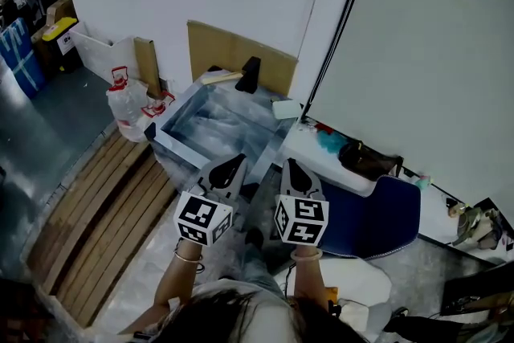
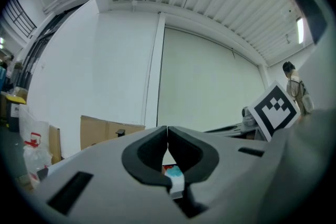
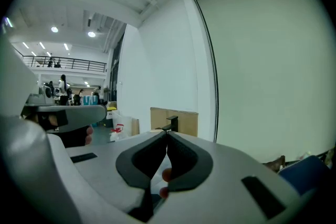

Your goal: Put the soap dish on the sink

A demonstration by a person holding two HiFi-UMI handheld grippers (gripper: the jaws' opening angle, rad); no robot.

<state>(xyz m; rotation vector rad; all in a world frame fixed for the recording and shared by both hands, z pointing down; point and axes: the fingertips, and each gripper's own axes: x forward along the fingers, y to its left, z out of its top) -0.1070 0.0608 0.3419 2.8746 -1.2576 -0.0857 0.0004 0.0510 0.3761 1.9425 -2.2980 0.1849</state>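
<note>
Small white soap dish (image 1: 285,108) sits at the right back corner of the steel sink (image 1: 181,147), mid-frame. Left gripper (image 1: 233,166) and right gripper (image 1: 291,169) hover lower centre. Both have jaws closed tip to tip, holding nothing.

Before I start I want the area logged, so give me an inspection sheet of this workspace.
Surface: metal sink, with a white counter to its right.
Job's things: soap dish not surely identified; a small white block sits at the sink's right corner.
Clutter: teal item and dark bag on the counter.
Grippers: left gripper and right gripper both shut, holding nothing.
Cables: black cable down the wall.
Surroundings: cardboard, plastic bags, wooden slats.
</note>
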